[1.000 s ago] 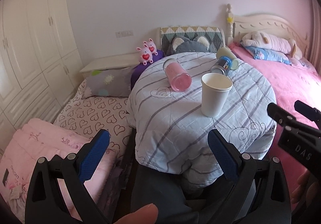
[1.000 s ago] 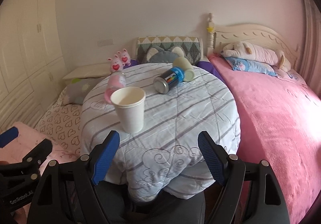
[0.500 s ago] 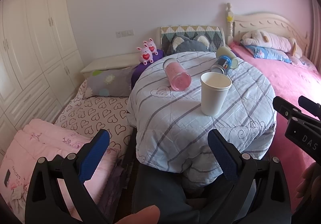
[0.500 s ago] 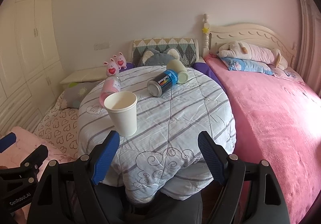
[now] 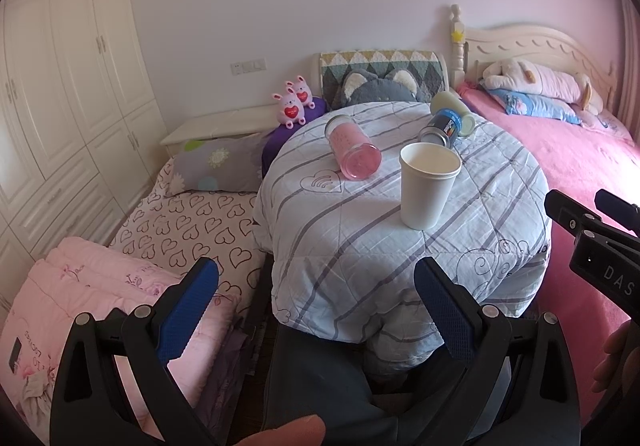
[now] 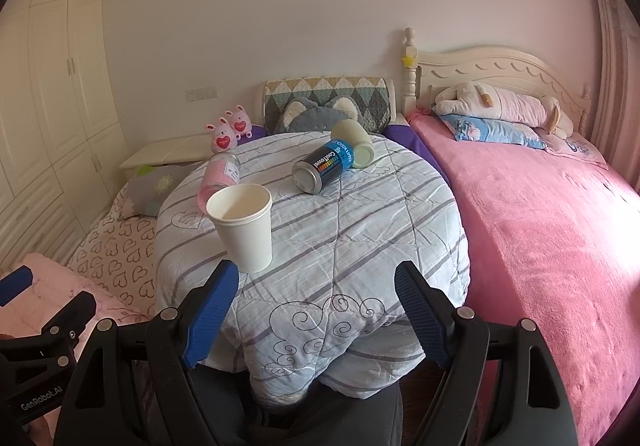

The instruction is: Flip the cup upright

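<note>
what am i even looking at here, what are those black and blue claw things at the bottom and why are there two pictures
Those claws are handheld grippers, not a robot. A person holds one in each hand, and each carries a wide-angle camera looking forward along its two fingers. One picture is from the left gripper, the other from the right gripper. Each also catches the other gripper at its edge.

Both look at a round table under a striped quilt, set between beds. On it a white paper cup stands upright, mouth up. Behind it three things lie on their sides: a pink jar, a dark can with a blue label and a pale green cup, which touches the can.

Both grippers are open, hold nothing, and sit short of the table.
</note>
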`<state>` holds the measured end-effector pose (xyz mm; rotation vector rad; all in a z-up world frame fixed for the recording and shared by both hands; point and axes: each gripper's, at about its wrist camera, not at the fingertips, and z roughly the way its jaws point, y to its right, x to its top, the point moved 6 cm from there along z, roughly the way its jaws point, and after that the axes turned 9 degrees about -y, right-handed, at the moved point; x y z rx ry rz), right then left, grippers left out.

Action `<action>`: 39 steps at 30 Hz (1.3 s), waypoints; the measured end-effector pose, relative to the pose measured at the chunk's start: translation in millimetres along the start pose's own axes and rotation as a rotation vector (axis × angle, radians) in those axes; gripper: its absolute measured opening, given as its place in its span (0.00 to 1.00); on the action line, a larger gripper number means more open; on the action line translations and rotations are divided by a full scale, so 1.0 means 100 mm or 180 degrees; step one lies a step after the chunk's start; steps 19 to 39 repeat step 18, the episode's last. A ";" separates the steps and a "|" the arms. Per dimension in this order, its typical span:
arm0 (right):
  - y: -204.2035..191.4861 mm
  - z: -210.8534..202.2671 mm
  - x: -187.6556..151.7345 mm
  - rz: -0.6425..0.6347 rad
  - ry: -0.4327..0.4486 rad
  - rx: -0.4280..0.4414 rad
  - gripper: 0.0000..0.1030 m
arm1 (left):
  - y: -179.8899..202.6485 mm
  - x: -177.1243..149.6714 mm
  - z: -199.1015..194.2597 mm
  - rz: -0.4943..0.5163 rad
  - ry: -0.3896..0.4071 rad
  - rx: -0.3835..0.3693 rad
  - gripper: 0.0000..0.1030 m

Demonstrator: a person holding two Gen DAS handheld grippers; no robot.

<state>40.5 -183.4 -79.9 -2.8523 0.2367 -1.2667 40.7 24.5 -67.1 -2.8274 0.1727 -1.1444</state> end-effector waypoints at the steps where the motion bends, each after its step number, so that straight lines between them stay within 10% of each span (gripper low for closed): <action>1: 0.00 0.00 0.00 -0.0001 0.0000 -0.0003 0.79 | 0.00 0.00 0.00 0.0002 -0.0002 0.0000 0.97; 39: 0.00 0.00 0.00 -0.0003 -0.0004 0.0004 0.79 | 0.04 -0.05 -0.03 0.0021 0.0004 -0.0038 0.97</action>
